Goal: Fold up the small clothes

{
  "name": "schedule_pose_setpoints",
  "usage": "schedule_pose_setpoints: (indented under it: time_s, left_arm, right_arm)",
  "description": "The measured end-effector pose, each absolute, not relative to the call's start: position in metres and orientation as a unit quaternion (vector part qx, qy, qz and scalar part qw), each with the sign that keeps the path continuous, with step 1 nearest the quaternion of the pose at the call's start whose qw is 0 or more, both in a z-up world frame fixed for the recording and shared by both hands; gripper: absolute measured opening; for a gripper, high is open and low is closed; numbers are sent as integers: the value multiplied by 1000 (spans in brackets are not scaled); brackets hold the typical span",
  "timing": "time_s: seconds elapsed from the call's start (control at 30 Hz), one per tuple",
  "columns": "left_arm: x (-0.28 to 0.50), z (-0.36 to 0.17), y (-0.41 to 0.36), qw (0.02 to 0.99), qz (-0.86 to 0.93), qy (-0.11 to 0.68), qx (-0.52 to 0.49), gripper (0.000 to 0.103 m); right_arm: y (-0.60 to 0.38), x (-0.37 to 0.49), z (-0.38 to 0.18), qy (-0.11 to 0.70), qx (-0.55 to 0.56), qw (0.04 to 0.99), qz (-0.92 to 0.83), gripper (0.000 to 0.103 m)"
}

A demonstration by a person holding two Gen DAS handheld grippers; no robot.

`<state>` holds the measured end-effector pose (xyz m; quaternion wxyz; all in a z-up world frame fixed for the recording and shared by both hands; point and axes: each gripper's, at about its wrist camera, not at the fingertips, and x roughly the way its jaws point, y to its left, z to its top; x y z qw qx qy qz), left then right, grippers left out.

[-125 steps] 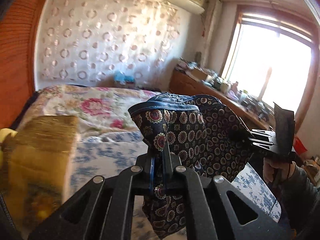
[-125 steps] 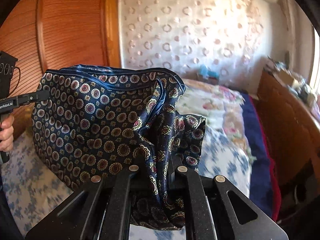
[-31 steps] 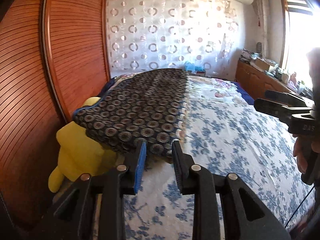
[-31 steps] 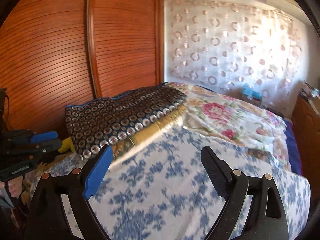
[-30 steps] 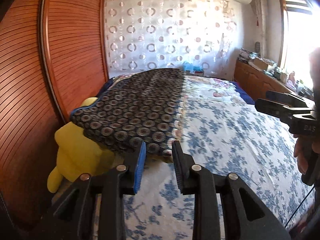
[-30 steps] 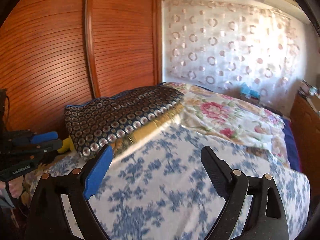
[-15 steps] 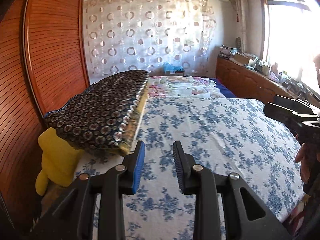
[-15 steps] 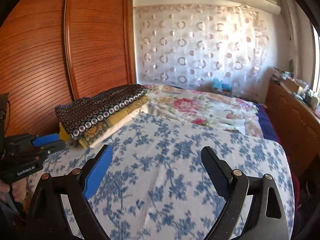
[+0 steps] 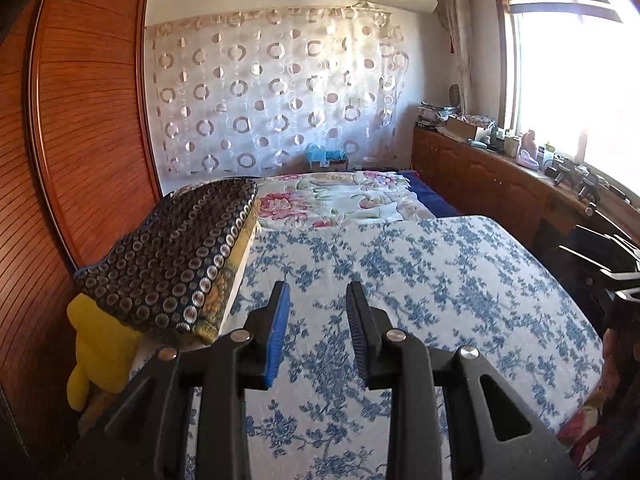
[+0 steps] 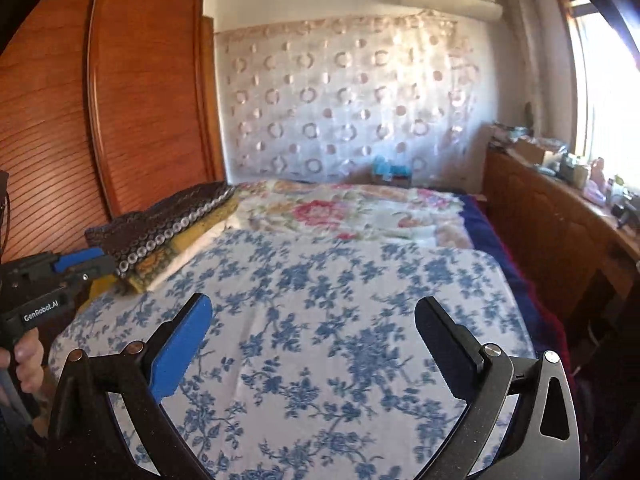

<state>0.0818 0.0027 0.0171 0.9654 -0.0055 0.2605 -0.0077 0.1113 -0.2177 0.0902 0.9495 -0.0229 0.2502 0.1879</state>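
Navy circle-print cloth (image 9: 172,256) is folded and parked on the stack at the bed's left edge, both grippers empty
Cloth's long axis runs along that edge toward the headboard end; it lies ahead-left of left gripper (image 9: 314,320), which is nearer, jaws narrow with nothing between. Right gripper (image 10: 316,344) has jaws opening wide over bare blue-floral sheet (image 10: 340,280), well apart from the cloth. No unfolded garment in view. Wooden wardrobe (image 9: 80,120) left, cluttered sideboard (image 9: 500,168) under window right
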Motion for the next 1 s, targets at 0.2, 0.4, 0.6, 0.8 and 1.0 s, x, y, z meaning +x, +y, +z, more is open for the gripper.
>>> schedule_pose_setpoints:
  time_s: [0.2, 0.4, 0.6, 0.8, 1.0]
  left_arm:
    - [82, 37, -6, 970, -10, 243, -5, 29]
    - [78, 48, -11, 973, -14, 232, -3, 29]
    - [77, 48, -12, 973, -13, 232, -1, 29]
    - [75, 48, -12, 973, -11, 232, -3, 29]
    - [75, 48, -12, 973, -11, 232, -3, 30]
  right_arm:
    - [-233, 100, 110, 221, -10, 961, 164, 103]
    - [-242, 92, 124, 203, -8, 968, 148, 103]
    - [-244, 90, 123, 202, -8, 969, 141, 103]
    - [-247, 90, 122, 205, -9, 969, 139, 103]
    - [-248, 90, 122, 204, -9, 969, 136, 103]
